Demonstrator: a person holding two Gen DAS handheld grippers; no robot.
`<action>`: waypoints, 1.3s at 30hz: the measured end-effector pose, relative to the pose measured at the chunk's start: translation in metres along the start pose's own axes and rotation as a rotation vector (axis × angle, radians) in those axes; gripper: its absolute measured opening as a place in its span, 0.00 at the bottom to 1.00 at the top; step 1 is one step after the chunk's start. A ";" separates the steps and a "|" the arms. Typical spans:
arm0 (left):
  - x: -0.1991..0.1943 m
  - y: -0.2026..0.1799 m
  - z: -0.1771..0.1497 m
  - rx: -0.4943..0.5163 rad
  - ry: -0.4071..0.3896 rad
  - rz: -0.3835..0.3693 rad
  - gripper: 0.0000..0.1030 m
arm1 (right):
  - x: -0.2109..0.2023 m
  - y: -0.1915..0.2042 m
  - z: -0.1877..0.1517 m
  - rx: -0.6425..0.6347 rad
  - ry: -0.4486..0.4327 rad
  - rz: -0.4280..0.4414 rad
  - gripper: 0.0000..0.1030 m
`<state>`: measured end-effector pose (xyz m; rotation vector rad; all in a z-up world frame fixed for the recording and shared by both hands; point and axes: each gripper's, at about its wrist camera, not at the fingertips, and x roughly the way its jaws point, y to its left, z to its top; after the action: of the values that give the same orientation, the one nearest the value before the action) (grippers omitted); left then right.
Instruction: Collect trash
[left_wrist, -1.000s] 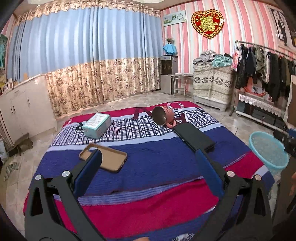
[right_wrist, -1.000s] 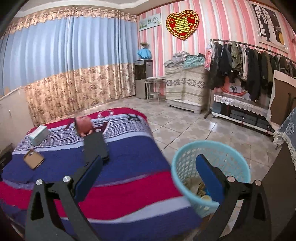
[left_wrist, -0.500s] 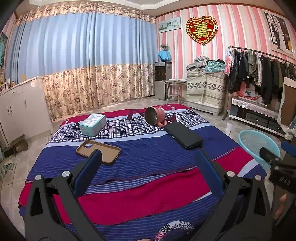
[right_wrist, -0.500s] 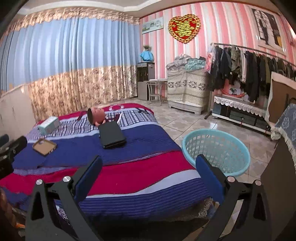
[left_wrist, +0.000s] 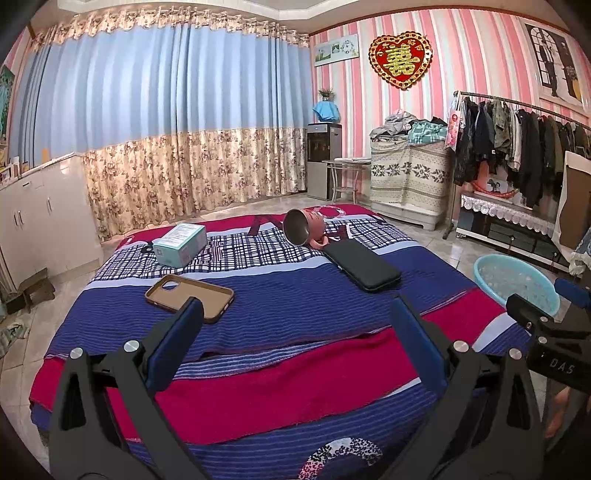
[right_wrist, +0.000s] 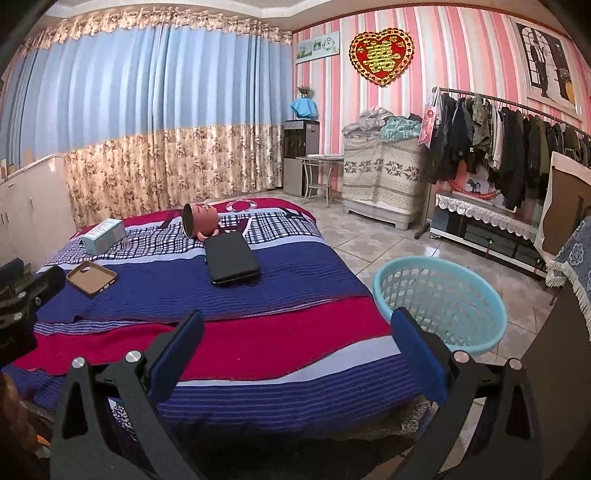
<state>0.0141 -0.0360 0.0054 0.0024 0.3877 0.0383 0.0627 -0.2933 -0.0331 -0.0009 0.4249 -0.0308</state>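
Four items lie on the striped red-and-blue bedspread (left_wrist: 280, 354): a small teal-and-white cardboard box (left_wrist: 180, 244), an empty tan phone case (left_wrist: 189, 297), a pink mug tipped on its side (left_wrist: 303, 229) and a flat black wallet-style case (left_wrist: 362, 265). None reads plainly as trash; judged from the task, the box is the likeliest candidate, though that is uncertain.

Left gripper (left_wrist: 295, 325): jaws wide apart, nothing between the blue pads, hovering over the near edge of the bed. Right gripper (right_wrist: 295, 332): jaws likewise apart and empty, held over the near right corner of the bed, with the round light-blue plastic mesh basket (right_wrist: 439, 295) on the tiled floor just beside that corner.

Progress, as a judgement: either between pickups or near the end. No crumpled paper or wrapper shows on the bed, and neither gripper carries anything.

Not resolvable:
- basket contents. The right wrist view shows only the far inner wall, and the bottom is hidden behind the near rim and the right finger; the left wrist view is too blurred to tell.
- floor at the near side of the bed, blocked by the gripper frames.
- small debris on the floor at far left, cut off by the fisheye edge.
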 end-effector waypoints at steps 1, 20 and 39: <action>0.000 0.000 0.001 -0.001 -0.001 0.000 0.95 | 0.000 0.000 0.000 0.001 0.001 0.003 0.96; 0.001 -0.006 -0.002 0.007 -0.022 -0.004 0.95 | 0.002 -0.002 0.001 0.009 0.001 0.024 0.96; 0.005 -0.003 0.002 0.009 -0.027 -0.004 0.95 | 0.002 0.000 0.000 0.007 0.000 0.021 0.96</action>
<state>0.0196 -0.0387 0.0057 0.0104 0.3612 0.0323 0.0649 -0.2935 -0.0337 0.0100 0.4247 -0.0113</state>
